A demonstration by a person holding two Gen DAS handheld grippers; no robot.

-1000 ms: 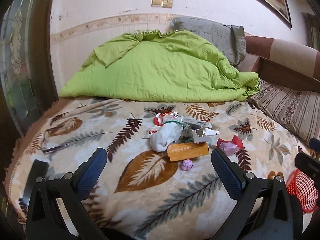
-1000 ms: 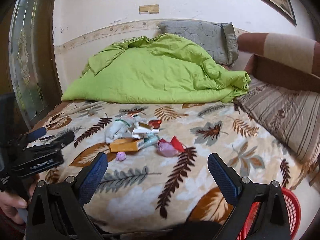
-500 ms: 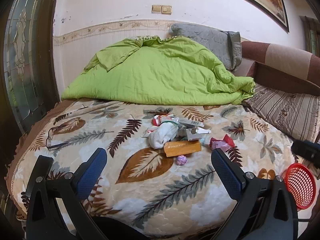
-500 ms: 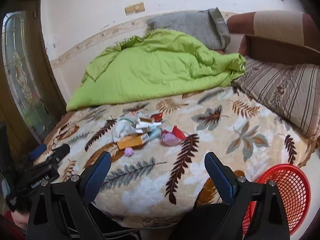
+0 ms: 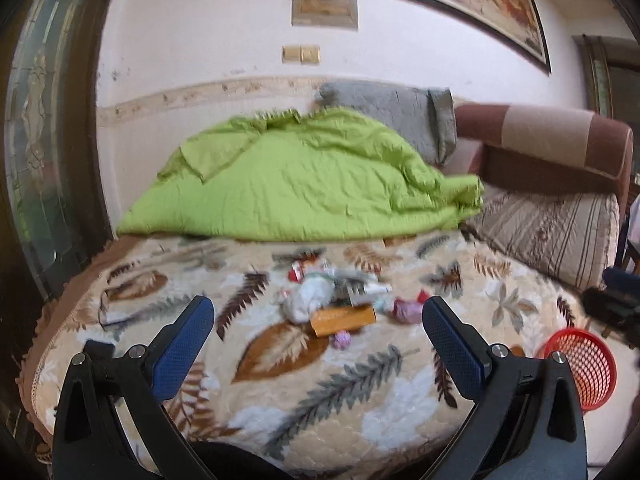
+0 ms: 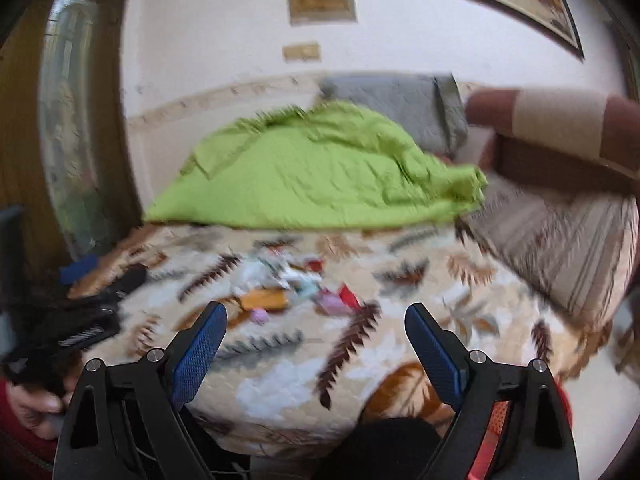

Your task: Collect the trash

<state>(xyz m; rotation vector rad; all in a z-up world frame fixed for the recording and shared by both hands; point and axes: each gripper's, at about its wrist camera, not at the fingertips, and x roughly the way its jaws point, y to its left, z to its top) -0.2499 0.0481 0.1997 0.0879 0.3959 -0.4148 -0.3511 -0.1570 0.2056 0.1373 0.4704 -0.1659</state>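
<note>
So, trash pile (image 5: pixel 340 304): middle of bed (image 5: pixel 360 400)
L gripper (image 5: pixel 316 328): wide open, holds nothing
R gripper (image 6: pixel 316 332): wide open, holds nothing
Red basket (image 5: pixel 580 364): by bed's right edge

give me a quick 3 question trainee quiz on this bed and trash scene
1. True or false: the left hand-held gripper is shut on a piece of trash.
2. The red basket sits: A) on the green quilt B) by the bed's right edge C) on the pillow.
3. Fill in: the trash pile lies on the ____-patterned blanket.

Key: 1 false; 2 B; 3 leaf.
</note>
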